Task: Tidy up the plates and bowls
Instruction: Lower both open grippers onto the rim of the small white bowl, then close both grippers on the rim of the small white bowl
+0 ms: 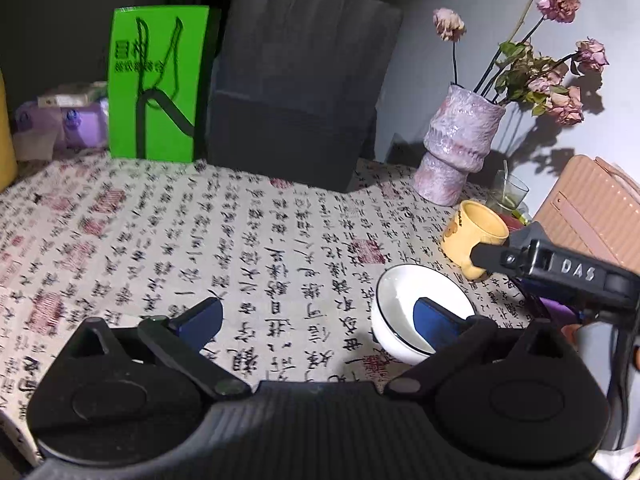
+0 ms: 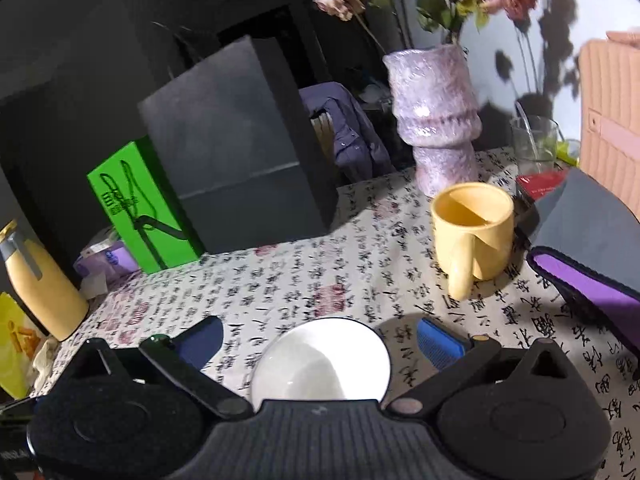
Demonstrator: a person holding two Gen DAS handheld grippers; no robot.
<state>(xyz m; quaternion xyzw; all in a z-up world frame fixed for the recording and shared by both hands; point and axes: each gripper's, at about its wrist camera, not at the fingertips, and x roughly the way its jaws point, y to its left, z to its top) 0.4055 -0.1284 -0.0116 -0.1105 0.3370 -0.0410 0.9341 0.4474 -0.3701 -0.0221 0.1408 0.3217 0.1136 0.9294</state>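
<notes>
white porcelain is the thing in hand: a single white bowl with a thin dark rim sits upright on the calligraphy tablecloth, near the yellow mug and on the viewer's side of it. no plate shows in either view.

the right gripper hangs over the bowl with its blue pads spread wide, the bowl lying between them, nothing pinched. the left gripper is also spread and empty, beside the bowl and further from the mug; its right pad overlaps the bowl's rim in its own view, though i cannot tell whether it touches.

this looks like the approach to a first pick. the next move likely calls for bringing one pad inside the bowl's wall and one outside, then closing on the rim, keeping clear of the mug's handle.

readable writing: "das" in raised letters on the right gripper's body, seen from the left wrist. the green box, far beyond the mug, carries characters too blurred to read; the cloth's script is not legible either.
</notes>
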